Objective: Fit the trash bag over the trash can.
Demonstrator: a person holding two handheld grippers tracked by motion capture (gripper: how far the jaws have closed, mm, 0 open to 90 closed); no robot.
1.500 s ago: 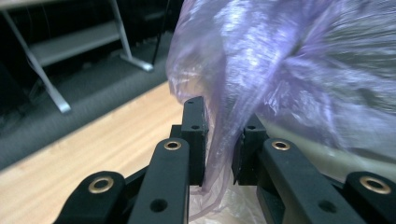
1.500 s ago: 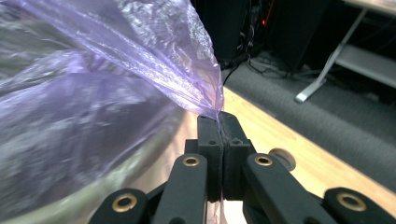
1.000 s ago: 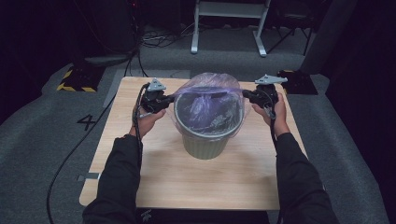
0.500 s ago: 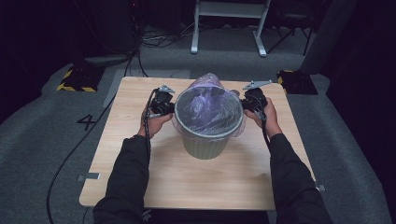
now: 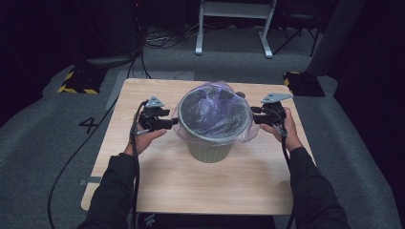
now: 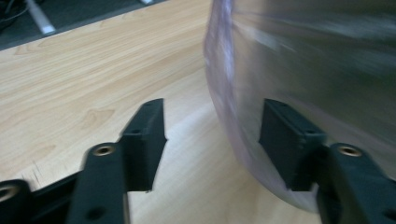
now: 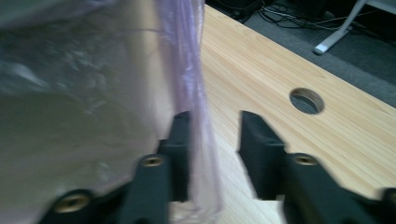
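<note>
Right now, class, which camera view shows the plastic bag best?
The high view: the plastic bag is seen whole, lining the bin and folded over its rim. The left gripper view gives a blurred side fold, and the right gripper view a hanging edge.

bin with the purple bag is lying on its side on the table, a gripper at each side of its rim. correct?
Not quite. The bin stands upright on the table, open mouth up, with the purple bag folded over its rim; the high view shows this. The rest holds: the left gripper and right gripper sit at opposite sides of the rim.
</note>
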